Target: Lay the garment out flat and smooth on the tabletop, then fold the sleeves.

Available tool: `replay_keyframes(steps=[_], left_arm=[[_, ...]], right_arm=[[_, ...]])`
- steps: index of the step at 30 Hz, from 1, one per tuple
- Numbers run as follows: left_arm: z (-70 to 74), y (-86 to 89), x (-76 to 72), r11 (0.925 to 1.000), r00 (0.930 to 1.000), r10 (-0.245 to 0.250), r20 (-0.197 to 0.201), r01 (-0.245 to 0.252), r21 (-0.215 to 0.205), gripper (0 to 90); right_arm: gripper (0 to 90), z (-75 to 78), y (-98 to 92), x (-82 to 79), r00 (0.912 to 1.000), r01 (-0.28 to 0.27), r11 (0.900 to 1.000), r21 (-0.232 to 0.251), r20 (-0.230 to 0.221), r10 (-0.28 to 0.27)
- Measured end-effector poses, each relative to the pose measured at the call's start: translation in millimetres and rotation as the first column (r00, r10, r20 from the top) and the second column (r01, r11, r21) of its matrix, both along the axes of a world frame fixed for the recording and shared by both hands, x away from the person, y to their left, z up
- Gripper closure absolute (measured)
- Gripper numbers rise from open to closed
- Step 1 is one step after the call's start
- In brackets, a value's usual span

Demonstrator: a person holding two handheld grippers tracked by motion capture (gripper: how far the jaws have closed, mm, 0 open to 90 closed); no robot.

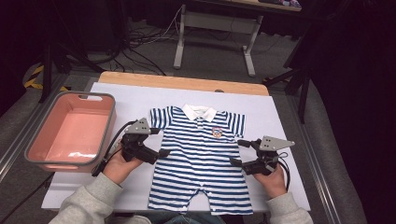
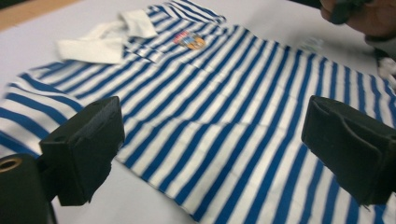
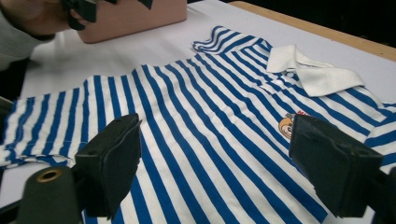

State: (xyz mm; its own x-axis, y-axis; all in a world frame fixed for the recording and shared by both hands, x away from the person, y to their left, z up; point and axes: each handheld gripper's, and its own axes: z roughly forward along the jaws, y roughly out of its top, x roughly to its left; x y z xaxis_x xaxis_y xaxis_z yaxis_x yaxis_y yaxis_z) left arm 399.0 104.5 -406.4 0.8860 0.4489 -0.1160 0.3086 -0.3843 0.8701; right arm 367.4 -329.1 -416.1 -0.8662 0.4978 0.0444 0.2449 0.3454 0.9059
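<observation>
The striped romper (image 1: 200, 158) lies flat and spread at the middle of the desk (image 1: 280, 121), legs toward the near edge, ready for folding. The left tongs (image 1: 159, 142) and right tongs (image 1: 237, 152) flank its side seams, jaws apart, holding nothing. The fabric is soft knit with blue-white stripes and a white collar (image 1: 199, 112). A pink rigid tub (image 1: 70, 133) stands at the left edge.

Blue-white striped romper (image 1: 201, 158), white collar, chest badge, spread flat, front up, mid-table.

Bright, even table light (dark, dim surroundings).
</observation>
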Motion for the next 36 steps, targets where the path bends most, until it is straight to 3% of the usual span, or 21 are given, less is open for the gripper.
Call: replay_keyframes(steps=[4,11,15,17,22,24,28,30,33,36], left_arm=[[4.5,2.2,7.3,0.9989,0.9985,0.048,0.027,-0.048,-0.004,5.1],[8.9,4.3,20.5,0.9957,0.9964,0.082,0.022,-0.081,-0.044,3.2],[8.9,6.3,28.0,0.9938,0.9957,0.093,0.004,-0.093,-0.062,0.7],[9.5,8.7,36.1,0.9907,0.9939,0.107,-0.025,-0.109,-0.082,0.1],[11.8,10.0,44.0,0.9894,0.9932,0.116,-0.008,-0.116,-0.088,0.0],[12.5,10.4,48.9,0.9888,0.9931,0.115,-0.025,-0.117,-0.093,0.0],[12.0,9.5,54.1,0.9893,0.9915,0.130,-0.007,-0.130,-0.065,0.0],[10.9,9.2,57.5,0.9876,0.9881,0.154,0.001,-0.154,-0.032,0.2],[8.1,11.1,61.1,0.9862,0.9864,0.164,0.012,-0.163,-0.026,0.2],[5.9,10.3,61.8,0.9824,0.9812,0.187,0.048,-0.187,-0.001,0.3]], right_arm=[[11.7,-2.2,-5.2,5.0,0.9995,0.031,0.999,0.016,-0.011,-0.031],[5.8,-5.5,-7.9,7.7,0.9960,0.089,0.996,0.005,0.015,-0.089],[4.4,-8.8,-9.3,9.8,0.9945,0.104,0.995,-0.004,0.016,-0.103],[3.8,-11.5,-10.2,11.4,0.9934,0.114,0.993,-0.011,0.015,-0.113],[3.2,-14.3,-10.7,13.2,0.9928,0.119,0.993,-0.017,0.018,-0.119],[2.5,-17.3,-10.4,14.7,0.9916,0.129,0.991,-0.033,0.013,-0.129],[2.3,-19.7,-9.8,15.4,0.9910,0.134,0.990,-0.046,0.005,-0.134],[2.2,-20.3,-9.9,15.2,0.9909,0.135,0.990,-0.047,0.004,-0.135],[2.2,-20.4,-10.3,15.0,0.9896,0.144,0.988,-0.053,0.015,-0.143],[2.3,-20.5,-10.8,14.2,0.9889,0.148,0.987,-0.055,0.021,-0.147]])
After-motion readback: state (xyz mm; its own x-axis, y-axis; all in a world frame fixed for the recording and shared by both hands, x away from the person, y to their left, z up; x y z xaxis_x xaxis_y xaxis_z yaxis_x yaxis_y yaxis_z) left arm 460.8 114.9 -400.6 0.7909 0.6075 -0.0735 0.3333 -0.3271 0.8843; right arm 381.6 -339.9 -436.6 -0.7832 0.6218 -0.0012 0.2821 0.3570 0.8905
